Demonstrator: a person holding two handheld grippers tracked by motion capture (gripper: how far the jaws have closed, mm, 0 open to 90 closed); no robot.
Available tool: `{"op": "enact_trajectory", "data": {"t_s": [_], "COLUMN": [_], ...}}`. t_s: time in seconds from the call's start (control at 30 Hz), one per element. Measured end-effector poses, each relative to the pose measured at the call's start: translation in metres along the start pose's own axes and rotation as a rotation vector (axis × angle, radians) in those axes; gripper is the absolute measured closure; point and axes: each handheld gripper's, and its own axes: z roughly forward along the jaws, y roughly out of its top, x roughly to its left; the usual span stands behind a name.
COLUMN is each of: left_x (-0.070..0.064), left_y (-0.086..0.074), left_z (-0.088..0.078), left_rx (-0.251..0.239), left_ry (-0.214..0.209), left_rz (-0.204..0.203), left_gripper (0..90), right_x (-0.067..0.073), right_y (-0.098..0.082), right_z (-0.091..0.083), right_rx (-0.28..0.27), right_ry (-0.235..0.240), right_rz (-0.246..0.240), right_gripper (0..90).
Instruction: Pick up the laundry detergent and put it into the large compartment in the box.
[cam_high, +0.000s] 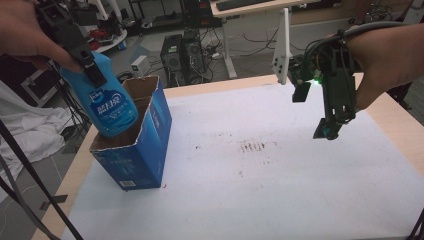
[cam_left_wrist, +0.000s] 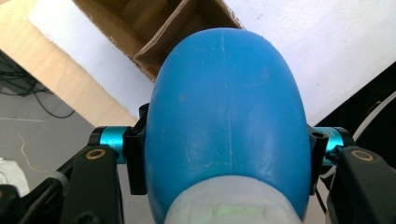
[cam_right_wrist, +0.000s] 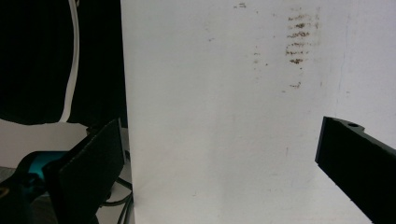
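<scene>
A blue plastic bottle (cam_high: 107, 100) with a white-and-blue label hangs bottom-down in the mouth of an open blue cardboard box (cam_high: 142, 150) at the table's left. My left gripper (cam_high: 87, 62) is shut on the bottle's upper part, held by a hand at the top left. In the left gripper view the bottle's blue body (cam_left_wrist: 224, 121) sits clamped between both jaws, with the box's brown inside (cam_left_wrist: 154, 23) beyond it. My right gripper (cam_high: 330, 127) hovers over the right side of the table, open and with nothing between its jaws (cam_right_wrist: 219, 163).
A white sheet (cam_high: 260, 170) covers the wooden table (cam_high: 395, 120), with faint brown marks (cam_high: 252, 146) near its middle. A white bracket (cam_high: 282, 50) stands at the far edge. Computer towers (cam_high: 180, 52) and cables sit on the floor behind.
</scene>
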Motion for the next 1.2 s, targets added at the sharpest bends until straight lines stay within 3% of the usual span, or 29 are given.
{"op": "enact_trajectory", "data": {"t_s": [0.17,0.47,0.63,0.83,1.2], "left_x": [-0.001,0.008,0.010,0.006,0.001], "left_y": [0.005,0.006,0.007,0.008,0.008], "left_z": [0.014,0.059,0.080,0.102,0.129], "left_rx": [0.021,0.034,0.046,0.062,0.072], "left_ry": [-0.006,-0.046,-0.062,-0.041,-0.015], "left_rz": [0.010,0.042,0.099,0.197,0.291], "left_gripper": [38.3,38.3,38.3,38.3,38.3], "right_x": [0.000,-0.001,-0.002,-0.003,-0.004], "right_y": [0.001,0.001,0.000,0.000,0.000], "right_z": [0.001,0.003,0.005,0.007,0.011], "right_rx": [0.000,0.002,0.002,0.001,0.004], "right_ry": [0.001,0.005,0.008,0.012,0.019], "right_rz": [-0.001,0.005,0.012,0.015,0.010], "right_gripper": [0.7,0.6,0.6,0.7,0.6]}}
